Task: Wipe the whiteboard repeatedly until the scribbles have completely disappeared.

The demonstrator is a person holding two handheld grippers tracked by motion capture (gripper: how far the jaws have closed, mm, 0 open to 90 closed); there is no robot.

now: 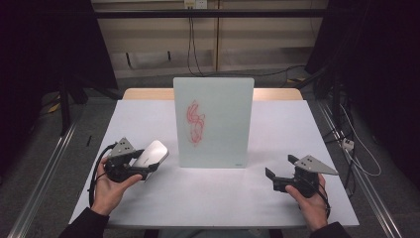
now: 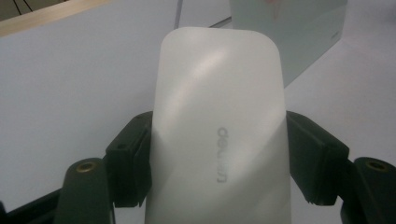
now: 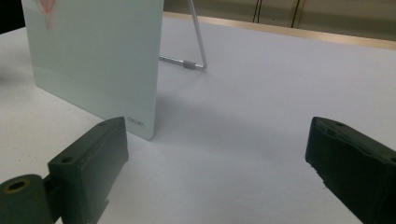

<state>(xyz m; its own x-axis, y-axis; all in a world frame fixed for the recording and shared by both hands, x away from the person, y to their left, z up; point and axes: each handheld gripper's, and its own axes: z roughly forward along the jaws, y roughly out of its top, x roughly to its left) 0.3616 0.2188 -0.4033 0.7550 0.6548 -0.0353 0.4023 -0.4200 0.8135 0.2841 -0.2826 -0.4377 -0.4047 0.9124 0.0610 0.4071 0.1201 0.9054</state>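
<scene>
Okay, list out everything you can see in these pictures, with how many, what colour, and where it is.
Whiteboard eraser: one, white, left of the board, clamped in the left gripper.
Desktop whiteboard: one, pale glass with red scribble, upright at the table's middle.
Wire stand: one, silver, behind the board.
Table: one, white top, wooden far edge.
Left gripper: one, black, shut on the eraser.
Right gripper: one, black, fingers open, holding nothing, right of the board.
Hands: two, at the near edge.
</scene>
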